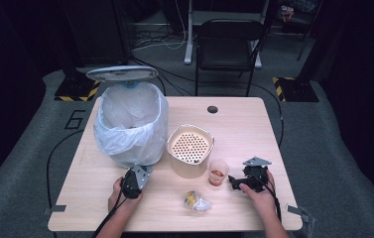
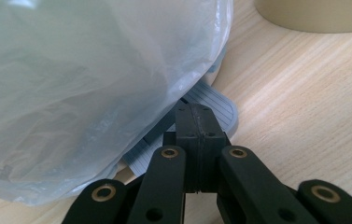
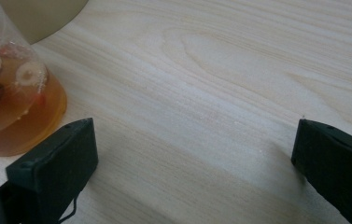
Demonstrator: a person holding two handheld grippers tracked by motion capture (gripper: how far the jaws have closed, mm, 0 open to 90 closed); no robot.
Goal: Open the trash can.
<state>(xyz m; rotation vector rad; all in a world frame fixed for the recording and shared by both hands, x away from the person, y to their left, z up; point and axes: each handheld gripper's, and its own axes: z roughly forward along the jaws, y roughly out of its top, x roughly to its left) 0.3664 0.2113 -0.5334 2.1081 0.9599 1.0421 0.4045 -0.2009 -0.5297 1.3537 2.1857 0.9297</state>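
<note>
From my station the table (image 1: 254, 124) carries everything, and past my left gripper (image 1: 134, 182) stands the biggest thing on it — the pedal bin (image 1: 131, 124), lined with a pale bag (image 2: 85, 84) and with its lid (image 1: 122, 73) tilted up. The left jaws are pressed together with nothing between them, their tips resting on the grey ribbed pedal (image 2: 220, 109) at the bin's foot; I judge that this pressure is what keeps the lid raised, so the bin stays open for whatever goes in. The bag billows over the jaws on one side, so there is little room there, while bare wood lies open on the other.

Between the two grippers sits the beige perforated container (image 1: 190, 148), close beside the bin. The clear cup (image 3: 10, 102), with amber liquid and fruit slices in it, stands just outside one jaw of my right gripper (image 1: 238, 183), not between them. Those jaws are spread wide and rest low on the table, apart from the cup — only wood lies in their gap, with free room ahead and the table's edge behind the hand. A small crumpled wrapper (image 1: 197, 201) lies between the two hands, near the front edge.
</note>
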